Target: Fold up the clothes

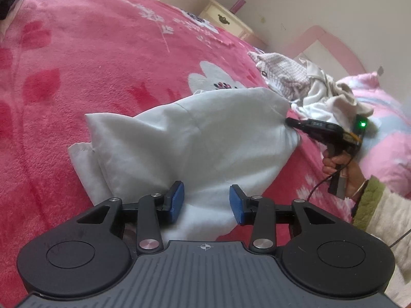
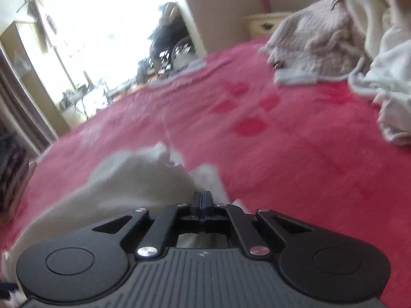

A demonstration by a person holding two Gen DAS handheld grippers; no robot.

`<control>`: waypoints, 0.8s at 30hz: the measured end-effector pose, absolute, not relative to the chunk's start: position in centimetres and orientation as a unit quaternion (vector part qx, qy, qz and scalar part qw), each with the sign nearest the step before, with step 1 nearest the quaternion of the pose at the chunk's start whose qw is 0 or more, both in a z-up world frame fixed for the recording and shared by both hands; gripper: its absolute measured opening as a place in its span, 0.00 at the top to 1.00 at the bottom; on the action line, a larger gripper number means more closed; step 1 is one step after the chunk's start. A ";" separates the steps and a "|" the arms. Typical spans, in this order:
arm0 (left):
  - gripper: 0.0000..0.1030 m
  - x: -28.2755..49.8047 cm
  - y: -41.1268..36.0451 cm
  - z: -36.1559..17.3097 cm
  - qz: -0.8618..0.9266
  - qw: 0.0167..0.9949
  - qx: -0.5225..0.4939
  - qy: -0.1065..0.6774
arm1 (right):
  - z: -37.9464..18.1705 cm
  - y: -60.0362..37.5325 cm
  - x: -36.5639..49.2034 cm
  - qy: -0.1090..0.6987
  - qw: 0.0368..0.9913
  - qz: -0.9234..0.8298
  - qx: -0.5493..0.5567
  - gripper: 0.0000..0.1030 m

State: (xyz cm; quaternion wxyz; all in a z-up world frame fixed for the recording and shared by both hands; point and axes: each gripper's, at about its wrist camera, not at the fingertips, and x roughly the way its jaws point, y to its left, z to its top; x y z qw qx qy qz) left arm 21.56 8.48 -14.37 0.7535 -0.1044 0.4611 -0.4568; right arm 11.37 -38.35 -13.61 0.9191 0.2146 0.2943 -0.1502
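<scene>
A white garment [image 1: 195,138] lies bunched on the pink blanket [image 1: 90,59], its right edge lifted. My left gripper [image 1: 206,202] hovers over the garment's near part, open, its blue pads [image 1: 177,200] apart with cloth beneath them. In the left wrist view my right gripper [image 1: 289,121] pinches the raised right edge of the garment, held by a hand [image 1: 341,164]. In the right wrist view the right gripper [image 2: 202,195] is shut, and the white garment [image 2: 143,177] trails away from its fingertips, blurred.
A heap of other clothes [image 1: 303,82] with a knitted piece [image 2: 316,36] lies beyond the garment. A cream nightstand [image 1: 228,18] and pink headboard [image 1: 331,41] stand by the wall. A pink quilt [image 1: 385,133] lies at the right. A bright window [image 2: 108,30] is opposite.
</scene>
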 end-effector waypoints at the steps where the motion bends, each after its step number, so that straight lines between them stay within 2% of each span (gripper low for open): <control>1: 0.62 21.6 8.5 -14.3 -0.457 0.754 -0.104 0.461 | -12.8 -37.9 11.2 0.289 0.925 -0.156 0.191 0.94; 6: 0.62 21.6 8.9 -14.2 -0.454 0.753 -0.104 0.465 | -10.2 -34.5 12.0 0.257 0.944 -0.074 0.191 0.93; 8: 0.62 21.6 9.1 -14.1 -0.453 0.753 -0.104 0.467 | -10.8 -34.0 14.1 0.265 0.940 -0.043 0.210 0.93; 11: 0.62 21.6 9.4 -14.0 -0.450 0.752 -0.105 0.470 | -14.0 -36.6 16.9 0.297 0.910 -0.094 0.272 0.93; 12: 0.62 21.7 9.7 -14.0 -0.448 0.751 -0.110 0.472 | -15.0 -37.5 17.8 0.307 0.899 -0.111 0.292 0.99; 15: 0.62 22.3 10.6 -14.0 -0.438 0.747 -0.128 0.484 | -15.7 -40.3 16.0 0.272 0.865 -0.179 0.382 1.00; 17: 0.61 22.6 11.1 -14.1 -0.432 0.743 -0.141 0.491 | -15.3 -41.5 14.3 0.248 0.843 -0.228 0.420 0.92; 18: 0.61 22.8 11.2 -14.0 -0.430 0.743 -0.143 0.493 | -14.6 -41.5 13.2 0.240 0.837 -0.245 0.426 0.92; 20: 0.61 22.9 11.5 -13.9 -0.424 0.744 -0.145 0.495 | -12.8 -40.8 11.3 0.243 0.837 -0.244 0.425 0.92; 22: 0.60 22.9 11.8 -13.6 -0.416 0.749 -0.145 0.495 | -9.9 -38.2 10.4 0.262 0.861 -0.217 0.377 0.92; 24: 0.60 23.0 12.3 -13.3 -0.402 0.759 -0.143 0.492 | -7.0 -35.0 10.0 0.284 0.891 -0.174 0.309 0.85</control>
